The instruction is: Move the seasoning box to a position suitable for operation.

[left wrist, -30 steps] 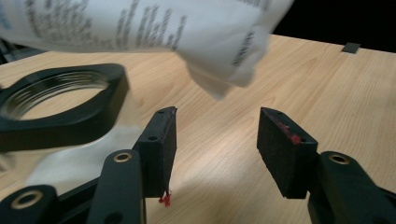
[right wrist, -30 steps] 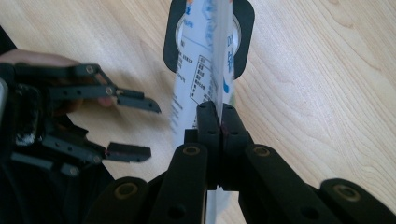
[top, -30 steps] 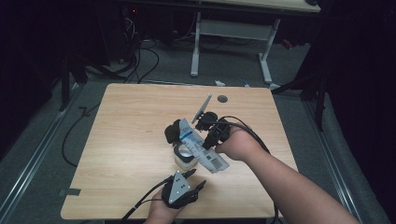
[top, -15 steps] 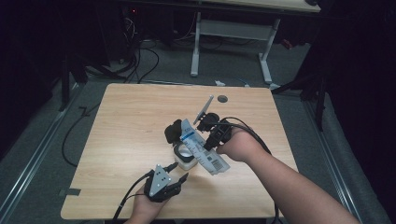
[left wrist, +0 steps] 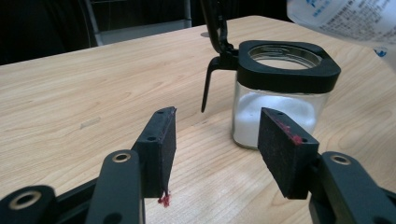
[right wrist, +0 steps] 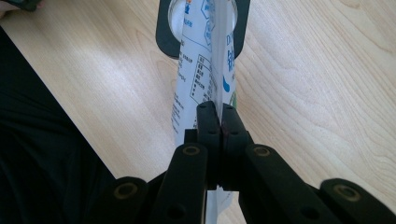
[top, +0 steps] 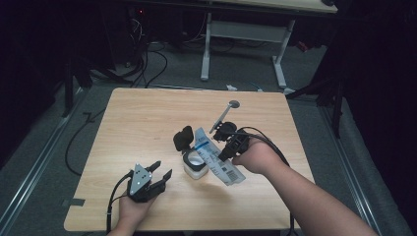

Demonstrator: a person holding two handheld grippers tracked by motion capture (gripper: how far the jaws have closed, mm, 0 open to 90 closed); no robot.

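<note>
A small glass jar [top: 195, 166] with a black square rim holds white powder and stands mid-table, its hinged black lid [top: 183, 138] flipped open. Over it slants a white pouch [top: 217, 158] with blue print, and my right gripper [top: 227, 150] is shut on that pouch. In the right gripper view the jaws [right wrist: 217, 112] pinch the pouch [right wrist: 201, 70], whose far end hangs over the jar's mouth [right wrist: 163, 32]. My left gripper [top: 163, 168] rests open at the front left, apart from the jar. Its view has the jar [left wrist: 280, 93] just beyond the spread jaws [left wrist: 229, 135].
A grey metal spoon [top: 223, 114] lies behind the right gripper, toward the table's far edge. The wooden table [top: 137, 118] has bare room on its left and far side. Cables and a desk frame stand on the dark floor behind.
My left gripper has moved left along the front of the table, away from the jar. The right gripper and the pouch have hardly moved.
</note>
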